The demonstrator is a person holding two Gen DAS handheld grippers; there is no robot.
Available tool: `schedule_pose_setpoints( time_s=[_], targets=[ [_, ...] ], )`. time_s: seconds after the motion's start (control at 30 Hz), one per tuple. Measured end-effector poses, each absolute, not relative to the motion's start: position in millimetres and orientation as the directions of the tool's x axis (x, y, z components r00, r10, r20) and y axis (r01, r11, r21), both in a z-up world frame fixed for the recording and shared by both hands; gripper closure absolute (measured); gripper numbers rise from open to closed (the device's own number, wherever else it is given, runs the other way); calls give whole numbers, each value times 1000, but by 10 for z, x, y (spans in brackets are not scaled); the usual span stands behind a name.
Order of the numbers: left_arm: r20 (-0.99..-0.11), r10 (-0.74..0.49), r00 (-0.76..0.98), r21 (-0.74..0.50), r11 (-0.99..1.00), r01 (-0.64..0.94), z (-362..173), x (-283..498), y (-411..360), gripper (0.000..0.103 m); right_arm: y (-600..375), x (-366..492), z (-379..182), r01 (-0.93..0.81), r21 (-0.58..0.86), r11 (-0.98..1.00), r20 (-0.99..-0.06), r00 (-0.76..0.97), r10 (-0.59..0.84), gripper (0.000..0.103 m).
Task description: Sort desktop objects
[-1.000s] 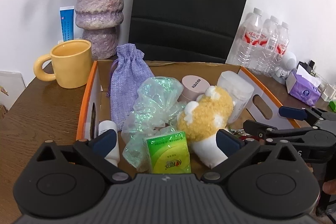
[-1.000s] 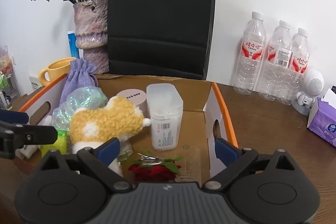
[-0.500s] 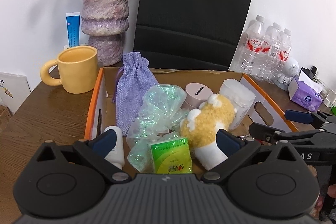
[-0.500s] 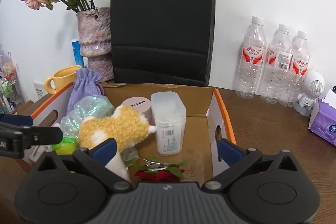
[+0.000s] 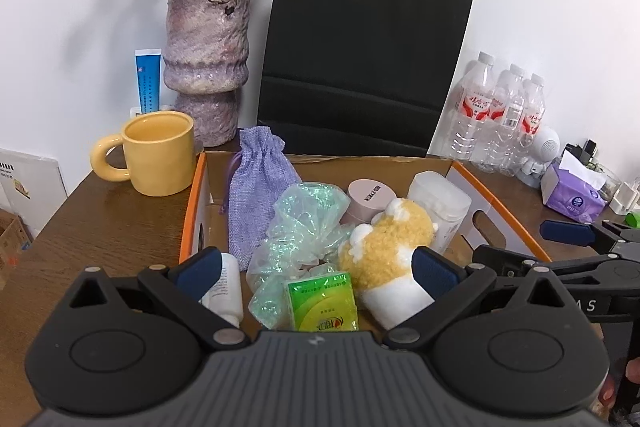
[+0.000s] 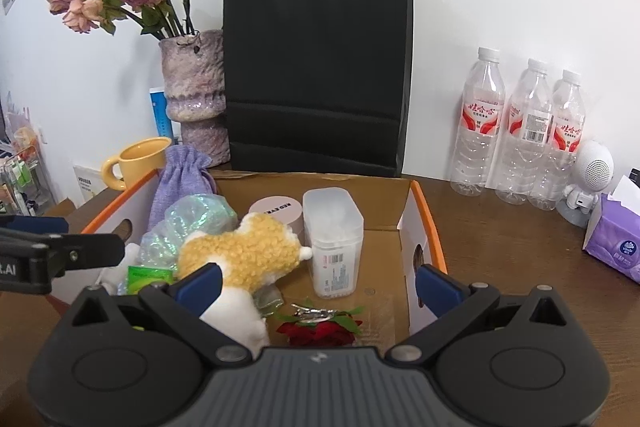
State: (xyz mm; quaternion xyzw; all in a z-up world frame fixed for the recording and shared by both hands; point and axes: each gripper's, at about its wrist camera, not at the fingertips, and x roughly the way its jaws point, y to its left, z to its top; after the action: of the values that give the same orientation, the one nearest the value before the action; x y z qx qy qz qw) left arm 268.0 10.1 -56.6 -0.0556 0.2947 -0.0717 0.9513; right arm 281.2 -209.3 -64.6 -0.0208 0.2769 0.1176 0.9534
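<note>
Both tools hang above the near edge of the cardboard box (image 5: pixel 496 195), tilted down toward its contents.

**Tool state.** The left tool (image 5: pixel 316 273) has its jaws spread wide and grips nothing. The right tool (image 6: pixel 316 283) is likewise spread to its full width, with no pad pressing on any item. Each tool shows in the other's view as a dark arm off to the side.

**Position of the task items.** All visible sorted items lie inside the box, ahead of and below the tools.
- Directly between the left tool's fingers: the green packet (image 5: pixel 322 301), with the iridescent bag (image 5: pixel 300 227) just beyond it.
- At the left finger of the left tool: the white bottle (image 5: pixel 228 287).
- At its right finger: the plush toy (image 5: pixel 386 255).
- Farther ahead: the purple pouch (image 5: pixel 260 187), the pink jar (image 5: pixel 366 195) and the clear canister (image 6: pixel 334 243).
- Just ahead of the right tool, between its fingers: the red rose (image 6: pixel 320 331) with a metal clip on it, lying on the box floor.

The yellow mug (image 5: pixel 158 153) stands on the counter (image 5: pixel 100 227), outside the box, ahead and to the left.

**Step in hand.** Judged from the empty, fully spread jaws over a filled box, a placement appears complete and the tools are free.

**Next move.** Select any item not yet sorted on the counter, such as the mug. Approach with the jaws wide, centre them on the item, then close.
</note>
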Motion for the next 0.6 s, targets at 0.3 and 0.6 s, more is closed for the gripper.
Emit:
schedule_pose_setpoints(
  time_s=[0.3,0.6],
  targets=[
    [-514,-131,847,-107,990,88,-414,2428,58,0,-2082,2545,-503,-233,43,972,-528,820,220,0],
    [-501,-117,858,-115,991,68,-222,2151,48,0,-2056,2167,-267,-227,56,972,-516,827,223,0]
  ],
)
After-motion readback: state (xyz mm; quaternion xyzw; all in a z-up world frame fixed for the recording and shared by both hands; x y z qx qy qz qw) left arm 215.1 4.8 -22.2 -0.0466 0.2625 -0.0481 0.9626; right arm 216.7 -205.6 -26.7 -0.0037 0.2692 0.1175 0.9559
